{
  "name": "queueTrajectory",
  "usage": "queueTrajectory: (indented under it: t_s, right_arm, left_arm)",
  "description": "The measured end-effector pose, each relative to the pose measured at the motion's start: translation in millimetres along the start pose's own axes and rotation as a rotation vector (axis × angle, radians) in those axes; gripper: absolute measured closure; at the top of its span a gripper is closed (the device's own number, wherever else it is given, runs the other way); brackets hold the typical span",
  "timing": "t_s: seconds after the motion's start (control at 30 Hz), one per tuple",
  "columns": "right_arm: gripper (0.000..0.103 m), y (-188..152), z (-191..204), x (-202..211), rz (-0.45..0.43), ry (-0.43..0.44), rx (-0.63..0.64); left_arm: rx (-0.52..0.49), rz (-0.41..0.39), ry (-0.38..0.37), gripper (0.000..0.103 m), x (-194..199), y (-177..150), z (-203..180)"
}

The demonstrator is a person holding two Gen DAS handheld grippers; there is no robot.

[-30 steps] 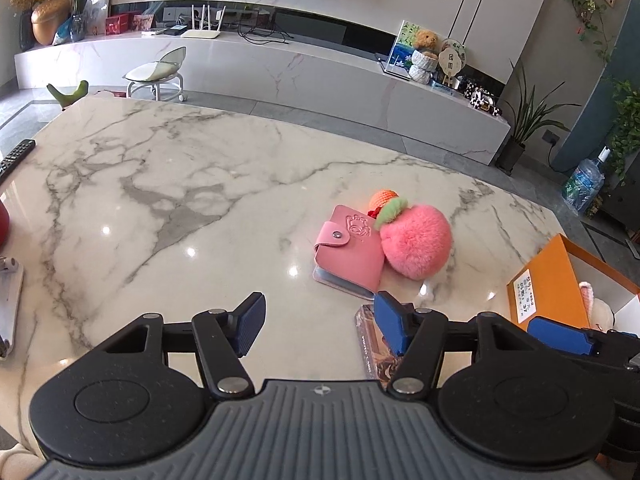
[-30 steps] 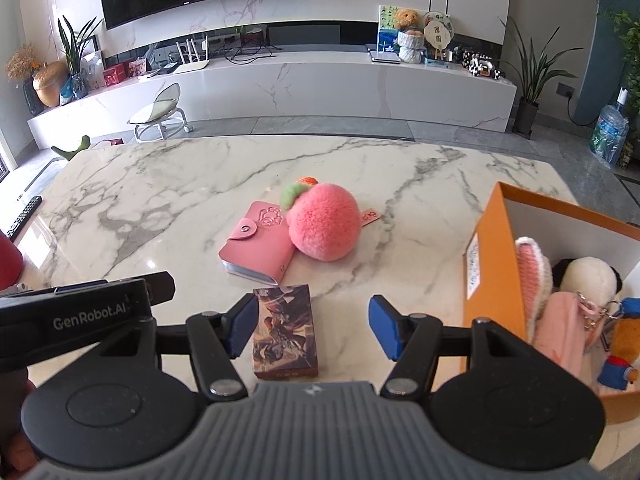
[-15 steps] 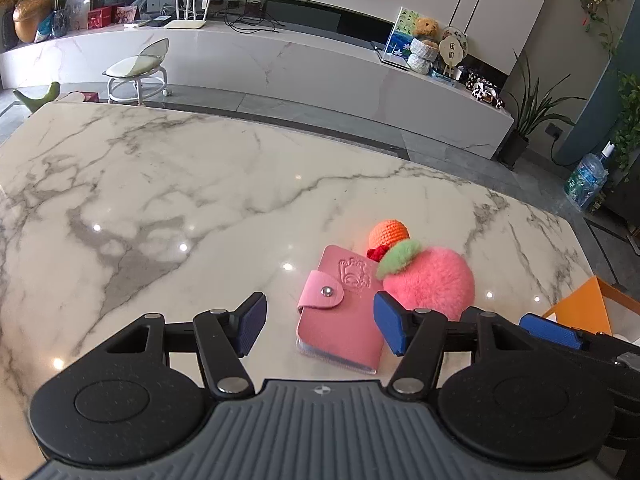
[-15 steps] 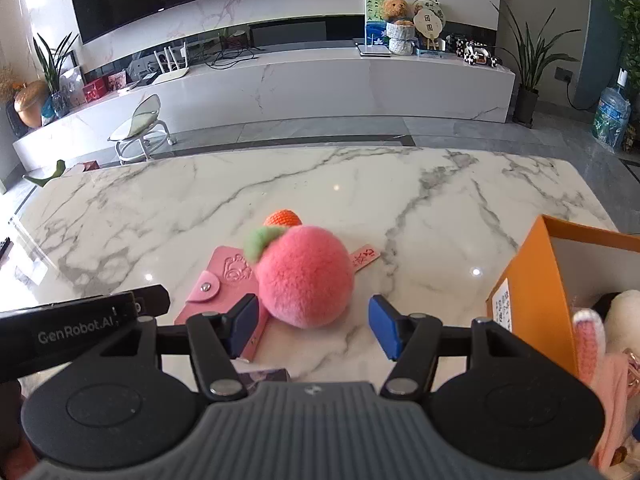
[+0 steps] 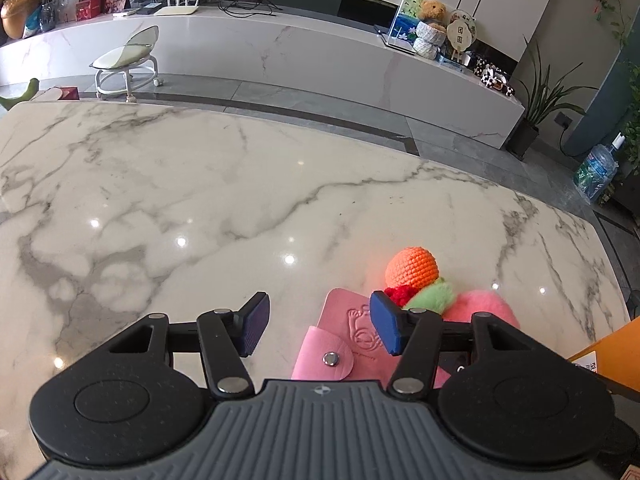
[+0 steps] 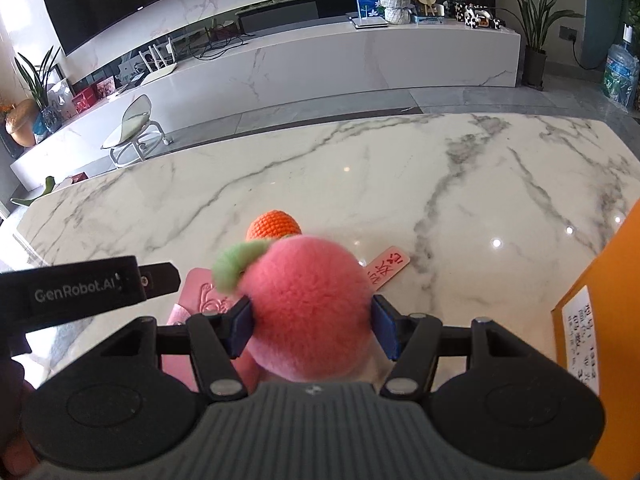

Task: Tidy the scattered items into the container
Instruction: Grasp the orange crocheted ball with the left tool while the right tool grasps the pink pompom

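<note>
The fluffy pink peach plush (image 6: 310,312) sits on the marble worktop (image 6: 360,184) toward its right side, filling the space between the blue pads of the right hand-held gripper (image 6: 312,326). The jaws are spread wide, one pad at each flank of the plush; whether the pads actually press the fur cannot be told. A green leaf (image 6: 236,264) curls over the plush's upper left. Just behind it lies an orange crocheted ball (image 6: 274,224), and a pink tag with red writing (image 6: 386,266) pokes out flat on the worktop at its right.

Under and to the left of the plush lies a pink snap-button card wallet (image 5: 340,344), flat on the worktop. The left hand-held gripper (image 5: 318,328) hangs over it with its jaws open and nothing between them; its right pad is in front of the wallet's far corner and the red bit beside the orange ball (image 5: 412,266).

At the worktop's right edge stands the orange box (image 6: 608,308), a white label on its near wall, close to the plush but apart from it.
</note>
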State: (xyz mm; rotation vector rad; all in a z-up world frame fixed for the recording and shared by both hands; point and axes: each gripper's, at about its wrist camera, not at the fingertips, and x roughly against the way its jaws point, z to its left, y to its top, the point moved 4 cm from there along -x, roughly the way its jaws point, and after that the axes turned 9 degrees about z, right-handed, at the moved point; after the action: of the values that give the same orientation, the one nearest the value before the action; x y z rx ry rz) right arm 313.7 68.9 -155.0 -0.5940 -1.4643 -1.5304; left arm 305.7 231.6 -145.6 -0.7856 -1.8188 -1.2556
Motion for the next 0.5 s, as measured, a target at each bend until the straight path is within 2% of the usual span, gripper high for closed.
queueTrajectory:
  t_s: [0.1, 0.17, 0.23, 0.37, 0.5]
  right_arm:
    - [0.043, 0.2, 0.3, -5.4, -0.01, 0.015, -0.002]
    - [0.055, 1.1, -0.3, -6.0, -0.02, 0.025, 0.001]
    - [0.058, 1.5, -1.1, -5.9, -0.033, 0.027, 0.01]
    - [0.06, -3.1, -10.8, 0.0, -0.036, -0.001, 0.005]
    - [0.06, -8.4, -23.5, 7.5, -0.03, -0.051, 0.011]
  left_arm:
    - [-0.021, 0.003, -0.018, 0.037, -6.4, 4.0, -7.7]
    - [-0.033, 0.003, -0.032, 0.036, -9.1, 6.1, -13.0]
    - [-0.041, 0.005, -0.049, 0.033, -11.9, 7.6, -19.4]
    - [-0.056, 0.007, -0.084, 0.028, -17.8, 9.8, -32.7]
    - [-0.072, 0.013, -0.106, 0.028, -26.3, 10.6, -47.1]
